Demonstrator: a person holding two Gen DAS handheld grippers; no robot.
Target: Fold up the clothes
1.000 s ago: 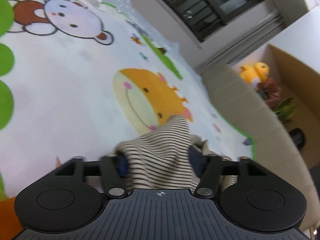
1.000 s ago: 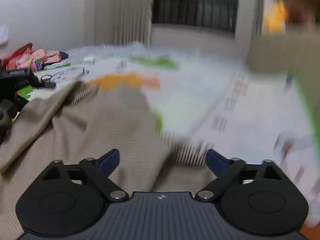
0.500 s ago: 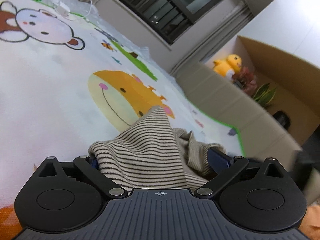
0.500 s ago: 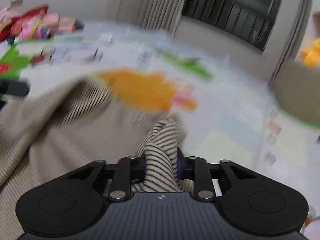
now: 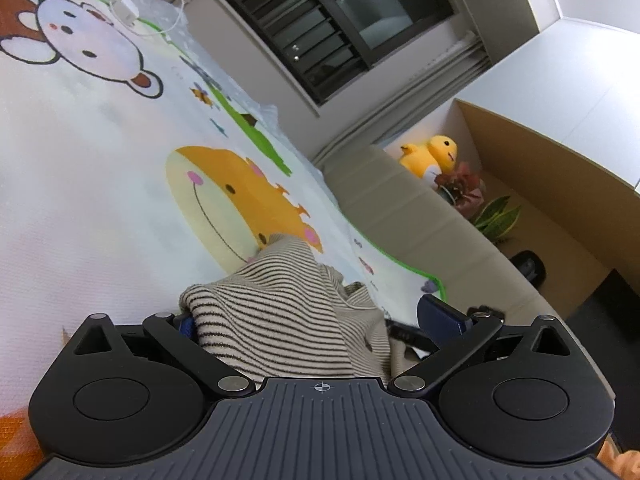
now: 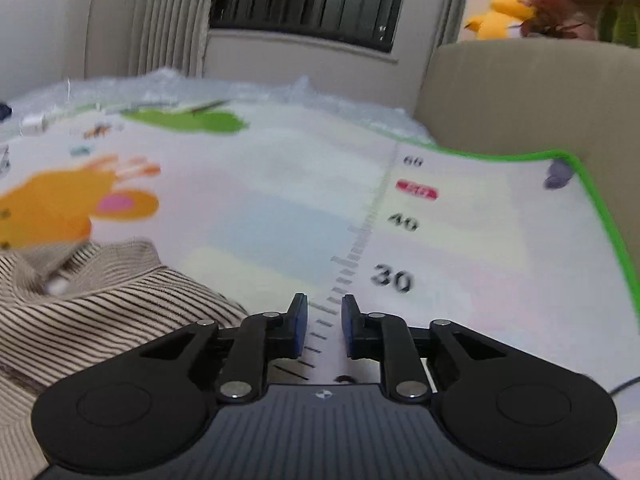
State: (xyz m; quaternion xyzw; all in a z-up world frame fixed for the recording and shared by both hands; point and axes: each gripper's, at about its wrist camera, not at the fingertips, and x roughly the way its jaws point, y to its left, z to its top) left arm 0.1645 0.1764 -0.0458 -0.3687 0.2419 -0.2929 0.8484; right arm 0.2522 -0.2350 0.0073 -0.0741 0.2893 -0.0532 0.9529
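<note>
The left tongs [image 5: 308,318] are standing at their widest, having just been opening, with a bunched fold of the striped garment [image 5: 280,312] lying loose between the fingers and no pad pressing on it. The right tongs [image 6: 324,326] are sitting narrow with nothing between them but bare play mat [image 6: 280,208]; the striped cloth lies off to their left in the right wrist view, unheld. The garment is heaped on the mat beside the orange cartoon face [image 5: 240,204], toward the mat's green edge [image 6: 600,208] by the beige sofa [image 5: 420,224]. With neither tongs gripping, the raised fold is likely slumping and losing its crease. The left fingers are straddling the cloth, so pulling away may snag and drag it askew. The right view is blurred, so a hasty re-grasp risks pinching several layers at once
</note>
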